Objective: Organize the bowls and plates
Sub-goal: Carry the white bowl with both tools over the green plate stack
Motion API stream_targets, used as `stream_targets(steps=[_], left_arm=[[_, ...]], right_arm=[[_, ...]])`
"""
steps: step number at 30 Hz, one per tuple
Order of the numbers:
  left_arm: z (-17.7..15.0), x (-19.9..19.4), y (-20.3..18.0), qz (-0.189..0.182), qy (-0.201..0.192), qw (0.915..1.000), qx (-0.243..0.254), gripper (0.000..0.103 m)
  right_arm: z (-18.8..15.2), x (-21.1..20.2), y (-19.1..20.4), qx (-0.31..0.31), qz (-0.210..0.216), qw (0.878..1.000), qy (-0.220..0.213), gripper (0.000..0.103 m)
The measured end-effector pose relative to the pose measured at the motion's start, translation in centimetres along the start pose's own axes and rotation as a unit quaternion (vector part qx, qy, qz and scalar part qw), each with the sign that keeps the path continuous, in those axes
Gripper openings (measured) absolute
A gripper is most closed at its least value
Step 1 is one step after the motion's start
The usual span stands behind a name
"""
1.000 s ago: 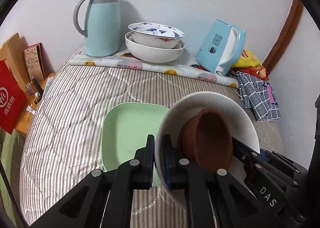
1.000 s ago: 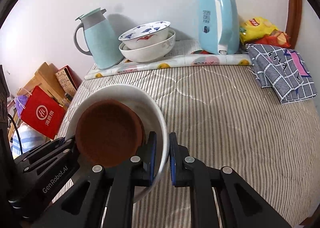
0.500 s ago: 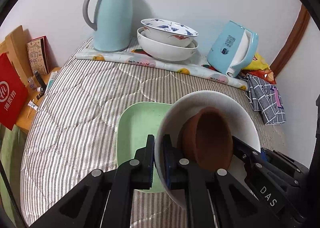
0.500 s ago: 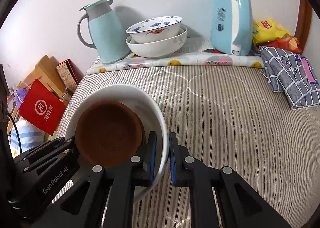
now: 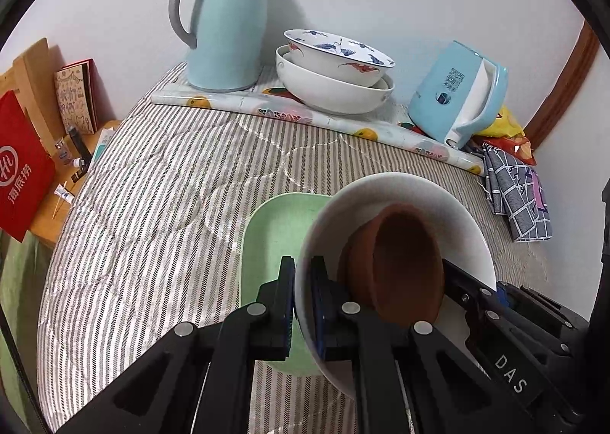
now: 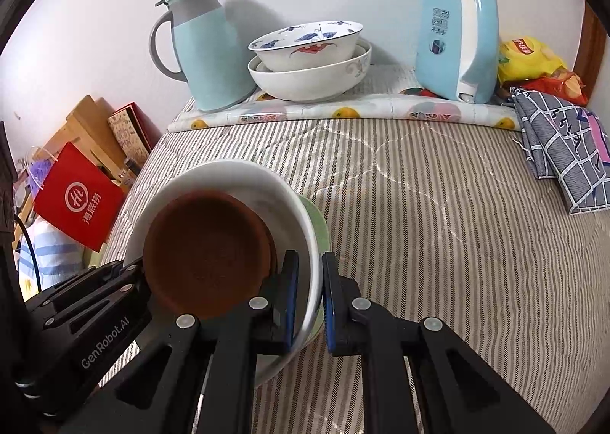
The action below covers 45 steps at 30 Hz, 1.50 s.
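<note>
Nesting a brown bowl (image 5: 400,262), the white bowl (image 5: 400,197) (glossy) hangs tilted.

The right gripper (image 6: 308,296) is clamped on the near rim of a large white ceramic bowl (image 6: 267,190), one jaw inside, one outside. A brown clay bowl (image 6: 206,247) sits tilted inside it. The left gripper (image 6: 129,281) grips the rim at nine o'clock. A pale green plate (image 6: 319,224) peeks from beneath at three o'clock, on the striped quilted cover (image 6: 438,224). At twelve o'clock two patterned white bowls (image 6: 309,52) stand stacked.
</note>
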<state>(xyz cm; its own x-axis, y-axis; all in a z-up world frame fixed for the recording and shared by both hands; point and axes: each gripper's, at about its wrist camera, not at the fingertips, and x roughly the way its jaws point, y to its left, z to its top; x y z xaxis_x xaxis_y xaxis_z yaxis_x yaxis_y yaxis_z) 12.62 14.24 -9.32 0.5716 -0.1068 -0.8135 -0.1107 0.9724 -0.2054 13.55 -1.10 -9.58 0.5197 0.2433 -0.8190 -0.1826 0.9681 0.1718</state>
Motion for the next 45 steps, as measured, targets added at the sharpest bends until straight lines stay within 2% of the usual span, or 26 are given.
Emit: stream_targets(steps=[27, 45], left_arm=[[0.6, 4.4, 1.7, 0.013, 0.03, 0.9994, -0.008, 0.009], [0.1, 4.2, 2.1, 0.024, 0.029, 0.9993, -0.001, 0.01]], right_arm=[[0.5, 5.1, 0.2, -0.004, 0.006, 0.999, 0.036, 0.012], [0.0, 5.7, 0.5, -0.01, 0.02, 0.999, 0.042, 0.012]])
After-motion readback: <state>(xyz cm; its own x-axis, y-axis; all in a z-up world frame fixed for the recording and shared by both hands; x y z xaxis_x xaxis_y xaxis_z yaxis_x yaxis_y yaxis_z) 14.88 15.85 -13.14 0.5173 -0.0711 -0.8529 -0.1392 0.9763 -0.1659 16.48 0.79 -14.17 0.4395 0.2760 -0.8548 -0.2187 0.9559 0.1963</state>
